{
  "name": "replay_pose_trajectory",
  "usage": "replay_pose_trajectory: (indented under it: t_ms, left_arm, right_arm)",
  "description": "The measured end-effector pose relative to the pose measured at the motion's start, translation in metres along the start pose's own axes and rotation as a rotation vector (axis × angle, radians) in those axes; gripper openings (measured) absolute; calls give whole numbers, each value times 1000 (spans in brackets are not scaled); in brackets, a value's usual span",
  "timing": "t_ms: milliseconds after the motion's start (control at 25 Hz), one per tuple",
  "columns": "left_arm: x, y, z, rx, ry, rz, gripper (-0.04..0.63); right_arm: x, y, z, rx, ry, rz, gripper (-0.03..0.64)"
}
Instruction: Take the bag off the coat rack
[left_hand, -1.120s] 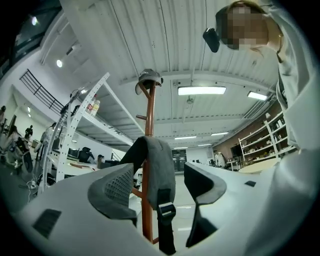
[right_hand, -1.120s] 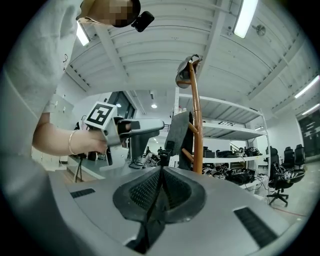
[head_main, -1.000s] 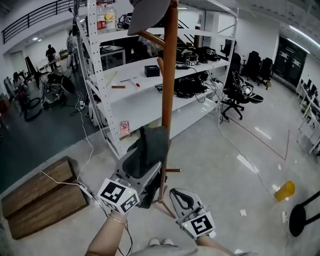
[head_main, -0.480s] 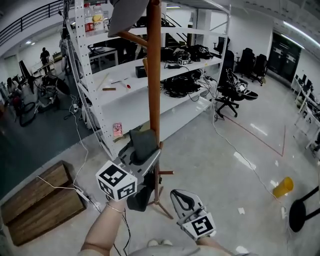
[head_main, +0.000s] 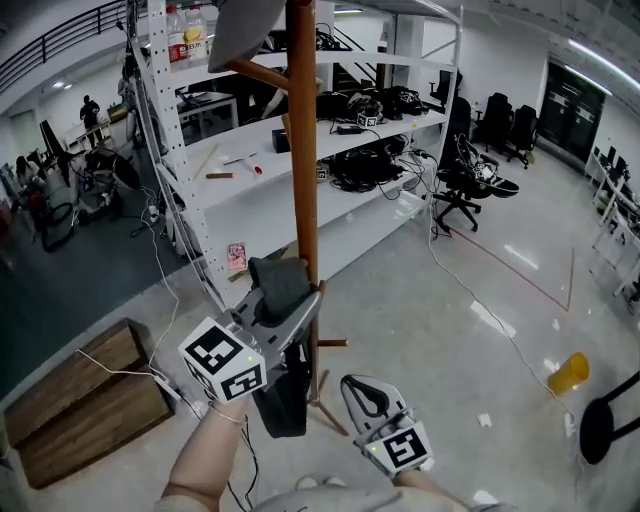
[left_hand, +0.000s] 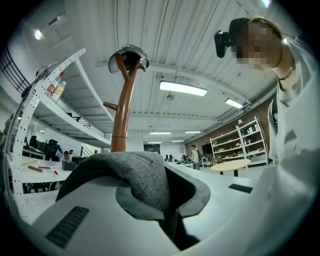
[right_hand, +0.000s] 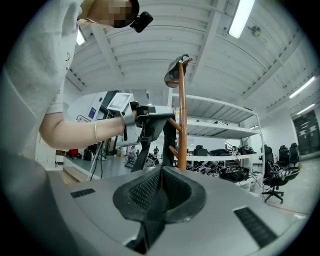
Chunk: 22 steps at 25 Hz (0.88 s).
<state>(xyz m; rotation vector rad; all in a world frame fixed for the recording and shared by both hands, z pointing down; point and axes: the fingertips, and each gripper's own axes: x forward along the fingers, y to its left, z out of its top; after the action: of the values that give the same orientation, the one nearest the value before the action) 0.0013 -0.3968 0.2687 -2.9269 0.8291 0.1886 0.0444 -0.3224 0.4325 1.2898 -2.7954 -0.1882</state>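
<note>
**A:** What do we have in the left gripper (head_main: 287, 298)?

**B:** The grey bag (head_main: 280, 402). The left gripper view settles it. The jaws have just been closing, and they pinch a fold of grey knitted cloth (left_hand: 136, 179) between the pads. In the head view we only see that cloth bunched at the tips, with the bag's dark body hanging under the gripper.

**A:** And the coat rack (head_main: 302, 150)?

**B:** Its brown pole stands just beyond the left gripper's tips, and the bag hangs right beside it. We cannot tell whether the bag is hooked on a peg. A hat (left_hand: 129, 52) caps the pole, high above the jaws.

**A:** The right gripper (head_main: 363, 392)?

**B:** Clenched on nothing. Its own view shows the dark ribbed pads meeting with no thing between them. It sits lower than the left gripper, to that gripper's right, and apart from the bag. Only this view shows us the left gripper side-on, with a bare forearm (right_hand: 75, 132) behind it wearing a thin bracelet (right_hand: 96, 131).

**A:** And the room?

**B:** A pale, glossy floor (head_main: 430, 320) lies under both tools. Past the pole we see white shelving (head_main: 250, 160) with cables on the middle shelf and bottles (head_main: 185, 40) on top. Office chairs (head_main: 480, 180) stand farther off to the right. To the left of the left gripper is a low wooden platform (head_main: 80, 400). To the right of the right gripper we see a yellow cup (head_main: 568, 373) on the floor and a black stool (head_main: 597, 432).
</note>
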Motion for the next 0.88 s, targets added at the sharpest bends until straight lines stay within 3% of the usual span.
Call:
replay_pose_trajectory:
  t_ms: [320, 560, 880]
  left_arm:
    - [-23, -2, 33, 44, -51, 42, 35]
    - [-49, -6, 53, 123, -75, 126, 35]
    - [-97, -9, 46, 93, -80, 237, 35]
  right_arm:
    - [0, 2, -1, 7, -9, 17, 20]
    - [1, 9, 10, 10, -48, 45, 20]
    - [9, 13, 21, 7, -90, 75, 20]
